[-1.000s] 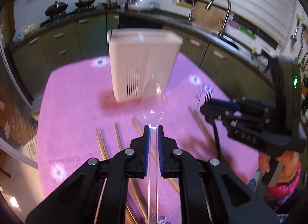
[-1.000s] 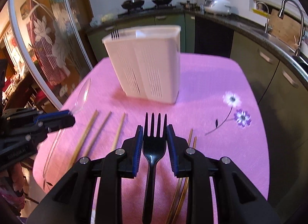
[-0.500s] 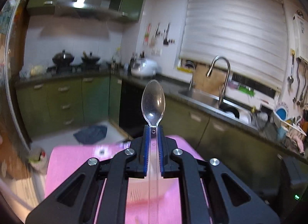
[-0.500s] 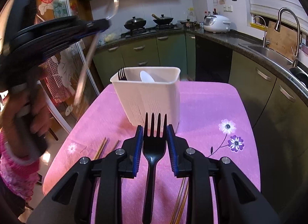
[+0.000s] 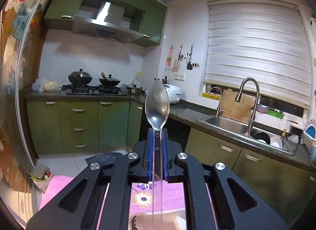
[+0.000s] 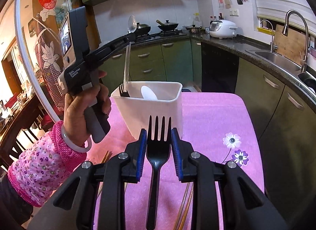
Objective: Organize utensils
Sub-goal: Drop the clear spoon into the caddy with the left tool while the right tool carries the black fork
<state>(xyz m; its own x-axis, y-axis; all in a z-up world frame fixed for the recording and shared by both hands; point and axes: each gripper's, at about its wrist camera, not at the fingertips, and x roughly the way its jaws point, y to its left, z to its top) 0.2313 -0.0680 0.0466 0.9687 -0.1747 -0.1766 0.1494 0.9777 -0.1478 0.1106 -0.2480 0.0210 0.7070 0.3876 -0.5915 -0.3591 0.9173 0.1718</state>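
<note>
1. My left tool (image 5: 157,137) is clamped narrow on the neck of a clear plastic spoon (image 5: 157,107). I grip it just under the bowl so the long handle hangs free behind the pads, which lets me stand it handle-first in the holder.
2. Seen from my right wrist, that spoon's handle slants down with its end at the near-left corner of the white utensil holder (image 6: 152,109), just at the rim. I cannot tell whether the tip is already inside.
3. My left hand (image 6: 86,107) has the tool raised above the holder and pointing nearly level, so the spoon hangs steeply for the drop.
4. My right tool (image 6: 159,141) holds a black fork (image 6: 158,147) by its shoulders, tines forward, jaws moderately apart because the fork head is wide. I keep it back from the holder, near its front wall, likely waiting its turn.
5. The holder stands upright on the pink-clothed worktop (image 6: 207,115). Inside it I see a black fork's tines (image 6: 122,91) at the left corner and a white spoon bowl (image 6: 149,92) towards the middle.
6. Wooden chopsticks (image 6: 185,206) lie on the cloth below my right tool, not yet sorted.
7. I judge the next need is a straight lowering before letting go, or the spoon could catch the rim and tip out.
</note>
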